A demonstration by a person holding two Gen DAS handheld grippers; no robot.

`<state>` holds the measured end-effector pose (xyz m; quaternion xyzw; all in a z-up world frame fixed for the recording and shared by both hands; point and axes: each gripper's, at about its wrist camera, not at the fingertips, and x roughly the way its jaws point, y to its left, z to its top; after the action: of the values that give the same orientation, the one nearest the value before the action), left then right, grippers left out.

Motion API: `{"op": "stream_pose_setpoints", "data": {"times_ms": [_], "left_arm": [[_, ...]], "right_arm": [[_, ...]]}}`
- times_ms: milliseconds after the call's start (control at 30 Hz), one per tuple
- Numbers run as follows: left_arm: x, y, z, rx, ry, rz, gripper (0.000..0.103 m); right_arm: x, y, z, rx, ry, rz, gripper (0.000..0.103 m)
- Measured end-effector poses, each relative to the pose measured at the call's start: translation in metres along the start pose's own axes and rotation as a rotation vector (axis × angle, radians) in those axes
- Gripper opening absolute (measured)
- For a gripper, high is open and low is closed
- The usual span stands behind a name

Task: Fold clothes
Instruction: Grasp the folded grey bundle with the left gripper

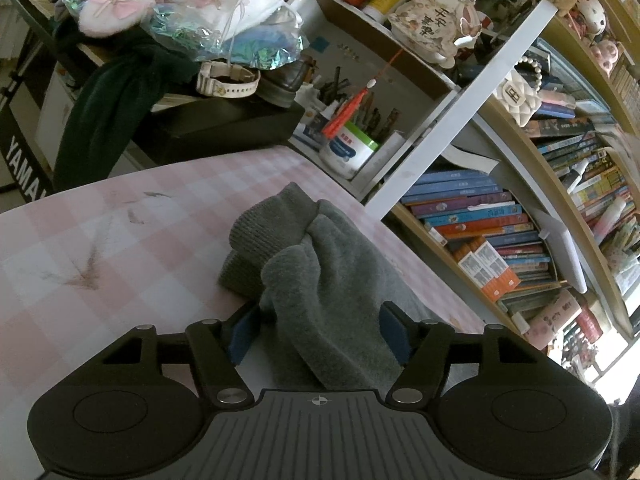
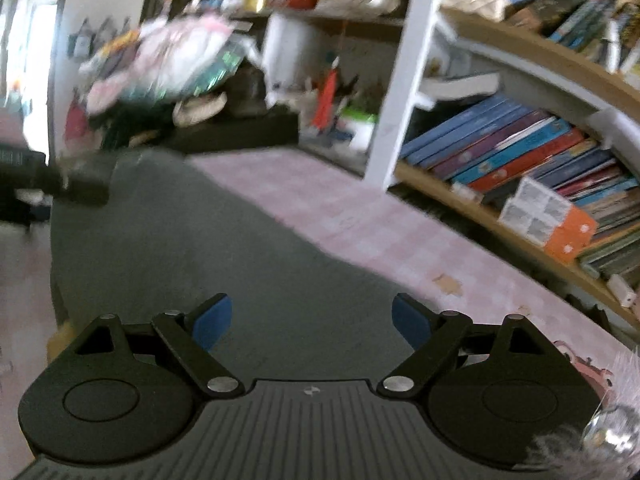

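Note:
A grey fleece garment lies bunched on the pink checked tablecloth, its ribbed cuff or hem folded at the far end. My left gripper is open, its blue pads on either side of the bunched cloth, which runs between them. In the right wrist view the same grey garment lies spread flat over the tablecloth. My right gripper is open and empty just above the flat cloth. The right wrist view is blurred by motion.
A bookshelf full of books with a white post runs along the table's right side. A black box with a dark cloth, plush items and a watch stands at the back. A white jar stands beside it.

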<state>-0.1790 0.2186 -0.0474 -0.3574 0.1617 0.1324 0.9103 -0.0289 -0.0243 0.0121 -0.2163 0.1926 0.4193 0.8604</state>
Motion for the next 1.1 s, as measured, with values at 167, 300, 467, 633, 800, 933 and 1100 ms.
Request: {"op": "stream_pose_setpoints", "data": {"times_ms": [167,300,467,633,800,933,1100], "left_arm": [[0.0,-0.001,0.0,0.004,0.002,-0.002,0.07],[0.001,-0.002,0.0,0.009,0.002,0.002,0.07],[0.001,-0.004,0.0,0.021,0.004,0.01,0.07],[0.002,-0.005,0.001,0.023,0.0,0.018,0.067],[0.004,-0.003,0.002,0.007,0.005,0.047,0.028],[0.001,0.002,0.004,-0.052,-0.004,0.004,0.015],[-0.017,-0.022,0.011,0.018,-0.056,-0.109,0.013]], "right_arm": [[0.003,0.005,-0.007,-0.002,0.023,0.027,0.089],[-0.011,0.01,-0.011,0.013,0.001,0.098,0.09],[-0.025,0.028,-0.018,-0.026,-0.005,0.132,0.09],[-0.022,0.027,-0.02,-0.007,0.01,0.127,0.094],[-0.019,0.024,-0.021,0.009,0.024,0.124,0.099],[-0.018,0.022,-0.022,0.025,0.033,0.129,0.101],[-0.019,0.022,-0.022,0.03,0.032,0.13,0.101]]}}
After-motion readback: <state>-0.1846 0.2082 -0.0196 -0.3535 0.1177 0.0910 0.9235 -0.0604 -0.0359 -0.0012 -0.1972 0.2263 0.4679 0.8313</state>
